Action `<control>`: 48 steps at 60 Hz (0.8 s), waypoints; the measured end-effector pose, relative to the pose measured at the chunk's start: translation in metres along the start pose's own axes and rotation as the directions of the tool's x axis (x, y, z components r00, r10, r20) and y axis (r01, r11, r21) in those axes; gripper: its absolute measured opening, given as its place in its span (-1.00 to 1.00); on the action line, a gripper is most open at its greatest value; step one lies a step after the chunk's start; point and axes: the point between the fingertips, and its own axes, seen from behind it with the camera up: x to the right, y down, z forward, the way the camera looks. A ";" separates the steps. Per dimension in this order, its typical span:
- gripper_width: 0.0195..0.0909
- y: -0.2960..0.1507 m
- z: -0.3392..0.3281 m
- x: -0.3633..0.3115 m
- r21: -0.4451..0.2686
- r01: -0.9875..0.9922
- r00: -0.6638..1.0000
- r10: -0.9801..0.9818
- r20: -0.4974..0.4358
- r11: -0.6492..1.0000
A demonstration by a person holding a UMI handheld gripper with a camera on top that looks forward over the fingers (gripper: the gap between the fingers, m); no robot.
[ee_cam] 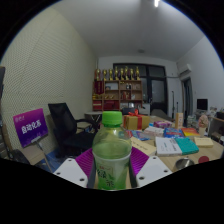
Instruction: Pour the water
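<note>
A green plastic bottle (111, 152) with a green cap and a green label stands upright between my fingers, raised well above the desk behind it. My gripper (112, 170) is shut on the bottle, and both purple pads (85, 164) press against its sides. The bottle's lower part is hidden below the fingers. No cup or other vessel for water shows near the bottle.
Behind the bottle lies a cluttered desk (185, 152) with books, boxes and papers. A black office chair (68, 126) stands to the left, next to a purple sign (31, 127). A shelf with trophies (118, 88) lines the back wall.
</note>
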 end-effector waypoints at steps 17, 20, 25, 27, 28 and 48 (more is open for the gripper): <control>-0.32 -0.032 -0.003 0.024 0.105 -0.026 0.999 0.023 0.026 0.994; -0.32 -0.050 -0.010 0.036 0.117 -0.200 0.979 0.195 0.057 0.973; -0.32 -0.077 -0.029 0.029 0.051 -0.582 0.804 0.566 0.181 0.811; -0.32 -0.079 -0.020 0.029 0.007 -0.716 0.681 0.697 0.225 0.698; -0.32 -0.089 -0.039 0.028 -0.034 -0.767 0.612 0.747 0.260 0.641; -0.32 -0.059 -0.049 0.108 -0.285 -0.870 -0.462 0.867 0.186 -0.403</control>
